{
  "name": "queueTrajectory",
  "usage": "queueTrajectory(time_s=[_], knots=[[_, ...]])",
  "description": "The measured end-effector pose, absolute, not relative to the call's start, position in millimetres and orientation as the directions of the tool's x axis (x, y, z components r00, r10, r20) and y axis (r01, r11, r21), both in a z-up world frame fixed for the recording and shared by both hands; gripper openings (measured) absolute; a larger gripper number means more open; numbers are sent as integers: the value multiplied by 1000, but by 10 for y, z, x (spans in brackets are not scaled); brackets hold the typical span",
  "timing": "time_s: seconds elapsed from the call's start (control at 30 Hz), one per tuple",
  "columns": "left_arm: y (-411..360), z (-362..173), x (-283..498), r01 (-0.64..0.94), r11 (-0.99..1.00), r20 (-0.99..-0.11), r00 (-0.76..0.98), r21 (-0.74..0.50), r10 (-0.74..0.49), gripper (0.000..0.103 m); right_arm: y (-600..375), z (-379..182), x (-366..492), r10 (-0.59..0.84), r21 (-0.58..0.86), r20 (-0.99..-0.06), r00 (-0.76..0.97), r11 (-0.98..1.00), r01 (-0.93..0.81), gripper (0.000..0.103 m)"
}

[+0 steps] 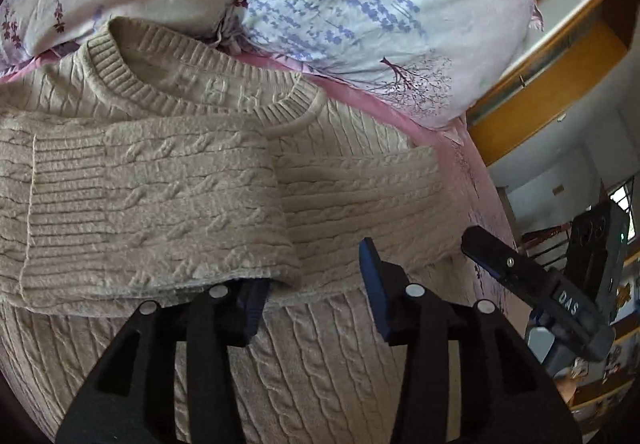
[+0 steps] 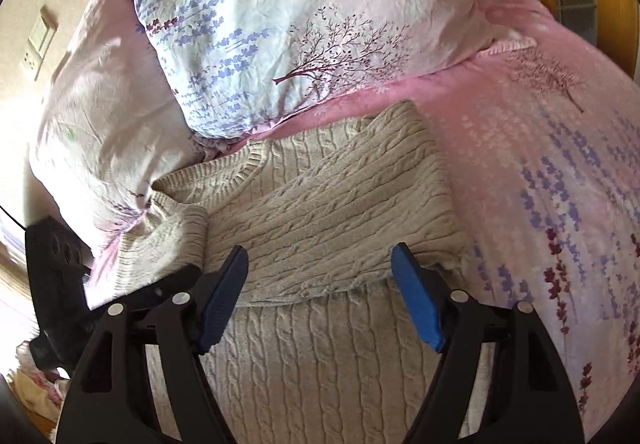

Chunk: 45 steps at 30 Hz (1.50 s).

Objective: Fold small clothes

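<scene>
While both hand-held grippers (image 1: 316, 284) (image 2: 320, 296) gape empty, the cable-knit sweater (image 1: 168, 180) lies sleeve-folded.

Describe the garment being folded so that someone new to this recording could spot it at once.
Start at the bed with the pink floral sheet; below the two lavender-print pillows lies a beige cable-knit sweater. Both its sleeves are folded across the chest under the ribbed round collar. It is the only knitted, unprinted fabric there.
</scene>
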<state>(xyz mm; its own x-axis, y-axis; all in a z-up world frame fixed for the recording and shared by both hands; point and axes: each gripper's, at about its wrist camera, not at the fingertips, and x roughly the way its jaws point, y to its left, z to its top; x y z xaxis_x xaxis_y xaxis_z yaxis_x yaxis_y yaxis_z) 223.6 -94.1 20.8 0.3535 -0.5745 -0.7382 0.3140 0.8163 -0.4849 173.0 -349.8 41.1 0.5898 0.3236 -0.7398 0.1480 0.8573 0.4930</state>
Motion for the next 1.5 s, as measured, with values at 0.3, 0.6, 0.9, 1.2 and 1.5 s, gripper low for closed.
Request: queueTrajectory(time_s=[0.3,0.6,0.9,1.2,1.5], knots=[[-686,574,1914,463,820,-726,426,-338,-540,78,-3172,485,1969,435,550,-716,546,833,58,62],[618,516,1959,134,919,-740,555,-370,-379,67,-1809,838,1628,337,46,-710,618,898,-437,57],[1145,189,1965,1,890,-781,480,-455,-400,56,-841,546,1857,394,-14,-773,497,773,-635,47],[1100,63,2019,10,896,-798,452,-443,-399,56,-1238,547,2070,425,152,-738,524,861,-485,6],[1175,74,2038,4,873,-775,460,-487,-434,57,-2979,587,1985,399,571,-594,698,821,16,6]])
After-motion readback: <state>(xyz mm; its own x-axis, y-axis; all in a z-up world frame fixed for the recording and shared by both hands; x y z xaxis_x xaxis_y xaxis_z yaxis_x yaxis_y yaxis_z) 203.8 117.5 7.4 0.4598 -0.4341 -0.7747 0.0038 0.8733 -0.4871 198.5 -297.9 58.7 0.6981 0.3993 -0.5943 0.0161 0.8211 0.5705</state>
